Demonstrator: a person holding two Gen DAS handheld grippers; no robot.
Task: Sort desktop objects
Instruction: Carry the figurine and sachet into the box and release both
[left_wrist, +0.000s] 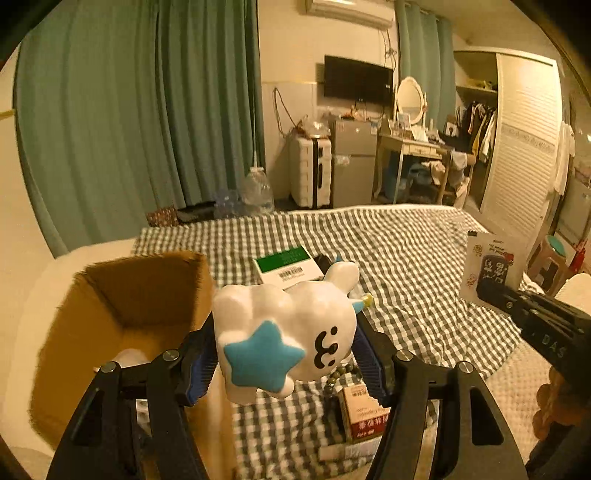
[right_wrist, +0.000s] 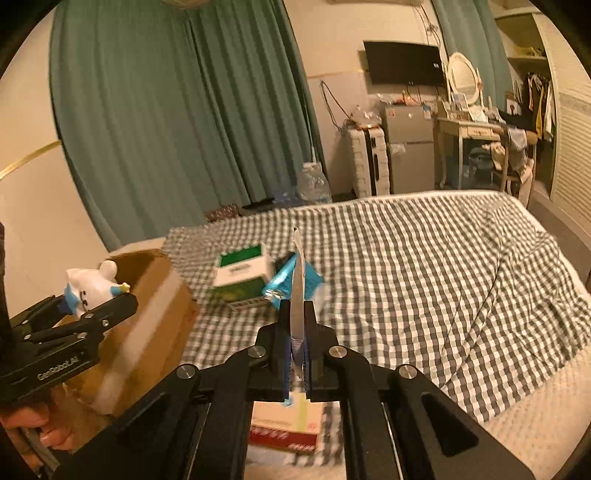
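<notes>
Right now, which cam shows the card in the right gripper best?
Left wrist: the card is seen face-on, its cartoon print visible, its lower corner held by the right gripper. Right wrist sees the card edge-on, a thin strip between shut pads.

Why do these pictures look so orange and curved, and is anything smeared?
Both views have a warm, dim indoor cast and a fisheye bend with dark corners. In the left wrist view the cardboard box is motion-blurred, while the white toy stays sharp. In the right wrist view the box and green-and-white carton are smeared.
</notes>
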